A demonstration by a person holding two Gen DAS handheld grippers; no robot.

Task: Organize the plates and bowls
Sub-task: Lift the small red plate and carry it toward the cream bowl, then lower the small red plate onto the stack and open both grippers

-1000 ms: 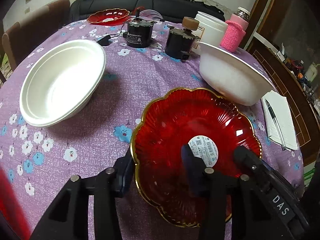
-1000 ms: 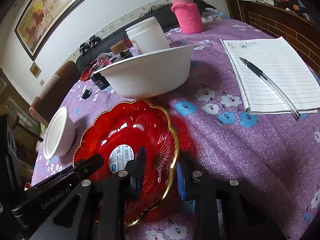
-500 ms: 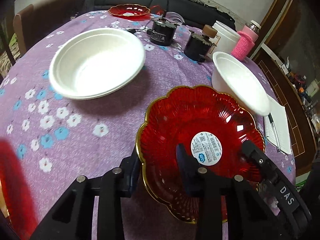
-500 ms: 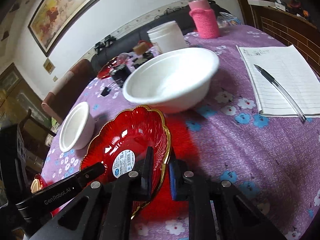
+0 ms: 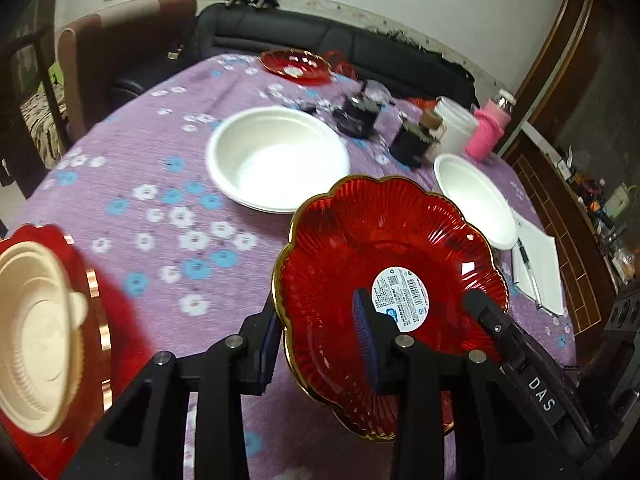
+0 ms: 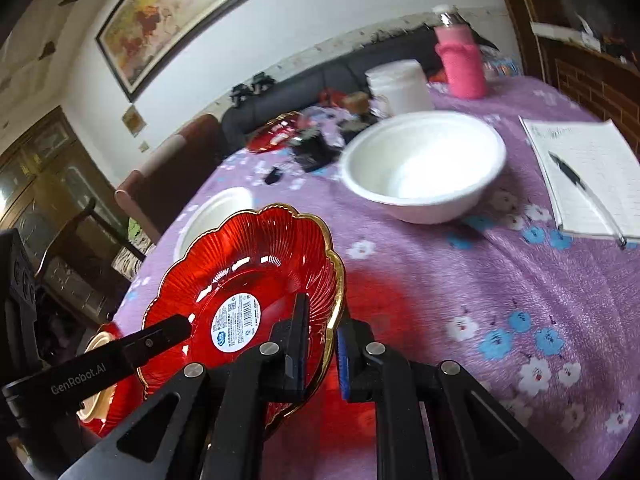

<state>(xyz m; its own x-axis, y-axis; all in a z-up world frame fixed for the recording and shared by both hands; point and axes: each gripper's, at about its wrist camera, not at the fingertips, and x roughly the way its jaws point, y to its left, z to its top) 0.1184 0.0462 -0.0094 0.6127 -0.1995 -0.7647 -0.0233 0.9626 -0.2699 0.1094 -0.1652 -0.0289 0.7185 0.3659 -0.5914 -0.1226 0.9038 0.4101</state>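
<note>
Red plate [image 5: 384,264] now lifted off the worktop [image 5: 160,184], carried left.
Left gripper [image 5: 320,332] and right gripper [image 6: 322,336] fingers both clamp its rim; heading toward red plate stack [image 5: 96,280].

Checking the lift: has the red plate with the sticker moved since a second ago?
Yes. The red plate has risen off the purple tablecloth and shifted left toward the stacked red plate.
</note>
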